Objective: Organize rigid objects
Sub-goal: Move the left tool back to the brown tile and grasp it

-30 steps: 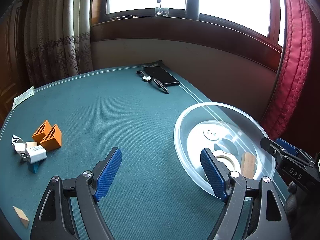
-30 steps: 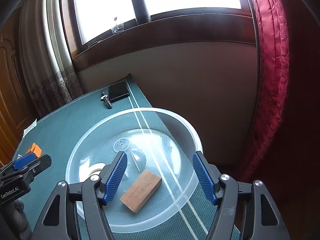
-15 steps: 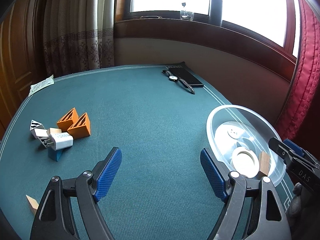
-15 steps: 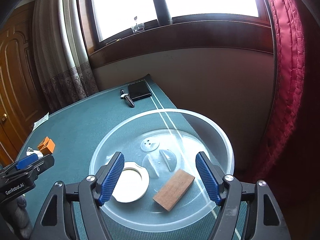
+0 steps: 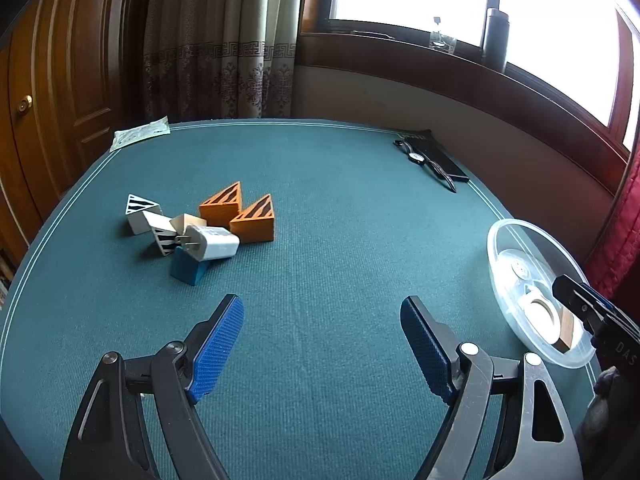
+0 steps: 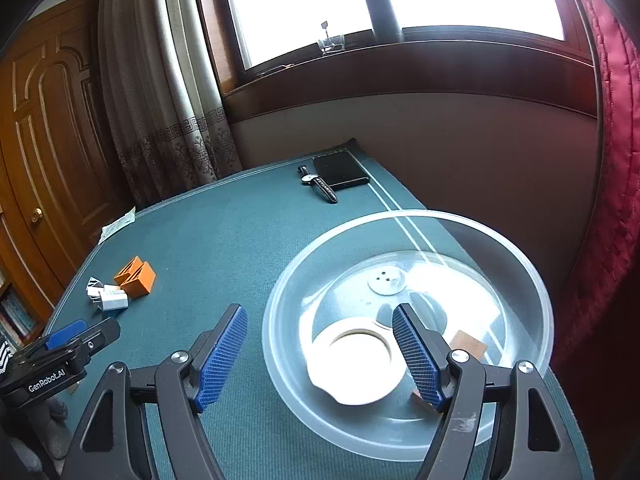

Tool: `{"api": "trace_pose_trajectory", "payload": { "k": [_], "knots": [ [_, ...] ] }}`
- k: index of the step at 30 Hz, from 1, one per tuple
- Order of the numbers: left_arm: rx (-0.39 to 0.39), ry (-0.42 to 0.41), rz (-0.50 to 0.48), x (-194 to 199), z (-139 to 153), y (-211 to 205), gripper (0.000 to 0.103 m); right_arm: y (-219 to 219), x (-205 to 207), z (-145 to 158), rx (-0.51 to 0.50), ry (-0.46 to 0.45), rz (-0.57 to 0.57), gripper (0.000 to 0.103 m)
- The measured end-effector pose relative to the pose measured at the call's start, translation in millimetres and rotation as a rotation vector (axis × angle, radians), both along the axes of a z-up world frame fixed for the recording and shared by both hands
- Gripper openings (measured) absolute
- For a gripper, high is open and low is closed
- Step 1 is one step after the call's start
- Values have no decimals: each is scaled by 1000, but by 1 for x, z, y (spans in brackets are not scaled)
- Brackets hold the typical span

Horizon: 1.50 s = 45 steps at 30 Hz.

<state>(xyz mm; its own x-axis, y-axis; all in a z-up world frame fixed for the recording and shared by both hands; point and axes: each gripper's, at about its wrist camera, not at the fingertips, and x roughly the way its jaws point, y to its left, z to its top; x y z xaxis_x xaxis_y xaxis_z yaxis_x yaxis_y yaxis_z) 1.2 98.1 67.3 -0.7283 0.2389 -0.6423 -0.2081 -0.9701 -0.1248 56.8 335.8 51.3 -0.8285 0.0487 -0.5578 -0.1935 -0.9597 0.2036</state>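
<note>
The left gripper (image 5: 322, 340) hung over bare green cloth on the bench (image 5: 340, 240), its blue fingers (image 5: 218, 344) spread wide with nothing between them. Ahead of it and to its left lay a small heap of blocks: two orange wedges (image 5: 240, 214) side by side with black stripes on their slanted faces, a white phone charger (image 5: 212, 243) resting on a blue block (image 5: 188, 268), and two white striped wedges (image 5: 148, 218) just beyond, all touching or nearly so.

The right gripper (image 6: 320, 350) was held over the near edge of a clear plastic bowl (image 6: 520, 276) at the bench's right side. Its fingers (image 6: 220, 352) were likewise apart and empty, one over the cloth outside the rim and the other above the bowl's inside. In the bowl lay a white ring (image 6: 352, 364), a flat wooden block (image 6: 468, 346) partly hidden behind that finger, and a small round white button-like disc (image 6: 386, 280) farther back.

At the far end of the bench, well apart from everything else, a wristwatch (image 6: 318, 184) lay against a black phone (image 6: 340, 170). A slip of paper (image 5: 140, 134) sat at the far left corner. Beyond stood curtains and a bright window with a dark bottle (image 5: 496, 36) on its sill.
</note>
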Motion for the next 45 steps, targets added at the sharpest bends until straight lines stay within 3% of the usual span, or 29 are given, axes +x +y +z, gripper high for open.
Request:
{"api": "trace_pose_trajectory", "payload": {
  "k": [16,26,30,35,39,45],
  "knots": [
    [-20,-23,250,21,-16,-113,82,-72,-18,-15,-17,-69,197,79],
    [-29,-109,240,22,-45,-138,80,-104,-22,-23,-10,-119,295,79],
    [-25,-128,212,20,-51,-137,67,-111,-22,-24,-2,-131,311,79],
    [-37,-124,200,15,-51,-134,60,-118,-24,-26,2,-147,331,79],
    [-46,-122,186,11,-50,-130,39,-124,-26,-29,-2,-169,353,79],
    [1,-111,217,13,-50,-136,37,-134,-33,-30,-13,-197,401,79]
  ]
}}
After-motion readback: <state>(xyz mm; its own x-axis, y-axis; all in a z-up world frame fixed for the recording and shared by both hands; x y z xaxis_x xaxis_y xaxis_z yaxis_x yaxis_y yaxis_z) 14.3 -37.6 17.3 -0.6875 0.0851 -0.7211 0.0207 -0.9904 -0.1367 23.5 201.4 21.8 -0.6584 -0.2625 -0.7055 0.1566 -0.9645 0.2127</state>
